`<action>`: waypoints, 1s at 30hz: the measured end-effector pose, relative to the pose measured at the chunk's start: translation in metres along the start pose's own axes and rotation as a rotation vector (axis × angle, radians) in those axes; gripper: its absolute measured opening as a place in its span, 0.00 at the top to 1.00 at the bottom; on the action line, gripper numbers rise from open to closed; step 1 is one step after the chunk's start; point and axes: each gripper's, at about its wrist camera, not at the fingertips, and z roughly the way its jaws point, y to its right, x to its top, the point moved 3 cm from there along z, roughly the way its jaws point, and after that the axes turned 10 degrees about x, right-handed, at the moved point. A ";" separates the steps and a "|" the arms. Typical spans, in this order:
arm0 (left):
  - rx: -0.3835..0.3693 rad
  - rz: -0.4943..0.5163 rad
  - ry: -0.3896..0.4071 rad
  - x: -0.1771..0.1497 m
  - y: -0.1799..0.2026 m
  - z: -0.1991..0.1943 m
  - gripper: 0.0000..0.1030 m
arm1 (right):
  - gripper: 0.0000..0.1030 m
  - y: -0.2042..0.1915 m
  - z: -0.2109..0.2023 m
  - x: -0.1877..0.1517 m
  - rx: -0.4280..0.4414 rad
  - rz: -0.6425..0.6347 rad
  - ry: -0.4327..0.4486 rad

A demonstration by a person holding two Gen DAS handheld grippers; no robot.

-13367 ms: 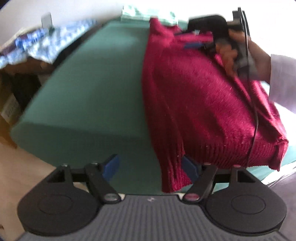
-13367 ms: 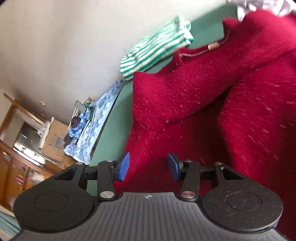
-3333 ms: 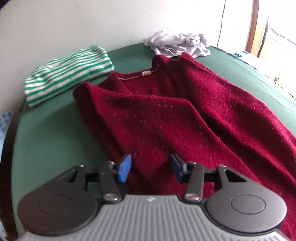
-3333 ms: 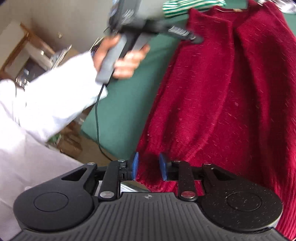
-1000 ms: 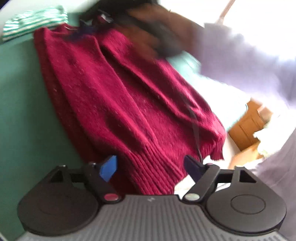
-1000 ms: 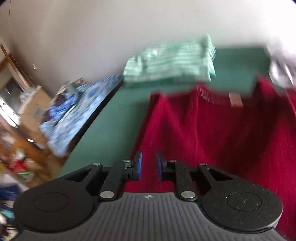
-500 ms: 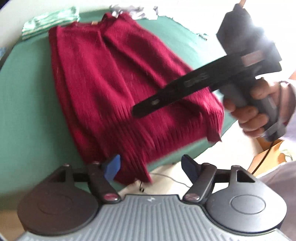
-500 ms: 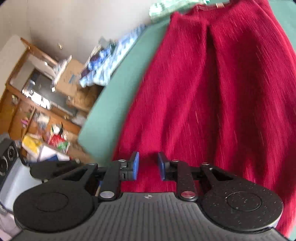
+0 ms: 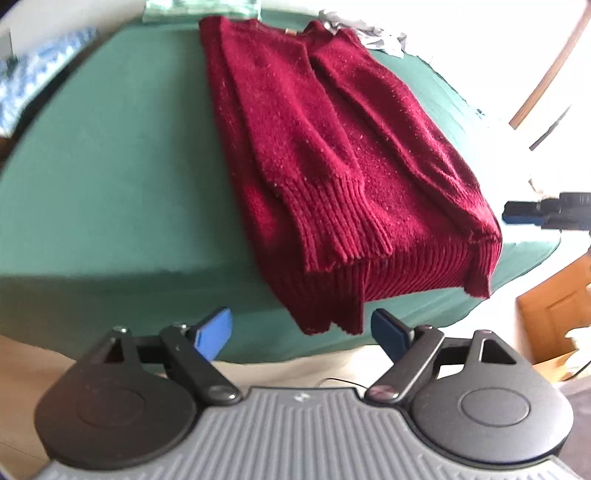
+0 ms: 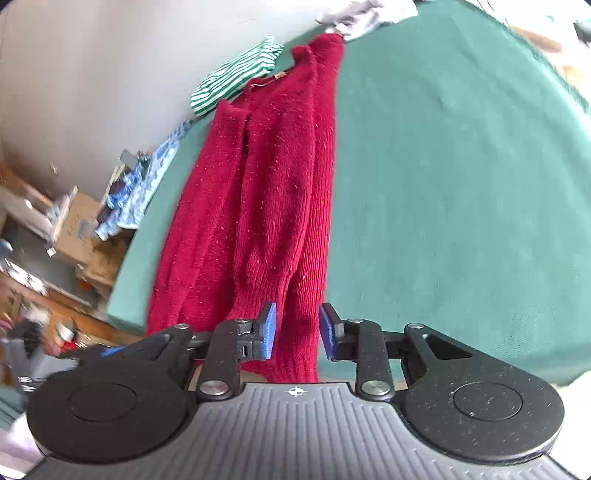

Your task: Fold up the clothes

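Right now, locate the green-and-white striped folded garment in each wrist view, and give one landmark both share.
Left wrist: striped garment at top edge, blurred, beyond the sweater's collar.
Right wrist: striped garment upper left, against the wall.
Shared landmark: the red sweater on the green table.

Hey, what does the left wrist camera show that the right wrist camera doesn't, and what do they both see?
Only the left wrist view shows the sweater's ribbed hem hanging over the table's near edge, a folded-in cuff lying on top, and the right hand-held gripper off to the side.

Only the right wrist view shows the cluttered floor and boxes beside the table, and the striped shirt's stripes clearly.

Both show the red sweater folded lengthwise on the green table, the grey cloth at the far end, and the blue patterned fabric.
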 end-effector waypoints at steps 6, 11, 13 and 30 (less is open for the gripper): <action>-0.020 0.018 0.025 0.007 -0.003 0.009 0.11 | 0.68 0.004 0.021 -0.006 0.010 0.023 0.002; -0.129 -0.049 -0.011 0.011 -0.006 0.020 0.02 | 0.68 0.012 0.011 -0.010 0.048 0.057 0.019; -0.147 -0.061 -0.018 0.010 -0.002 0.024 0.08 | 0.68 0.014 0.008 -0.010 0.059 0.066 0.020; -0.291 -0.215 -0.021 0.008 0.001 0.027 0.25 | 0.68 0.014 0.005 -0.020 0.092 0.028 -0.066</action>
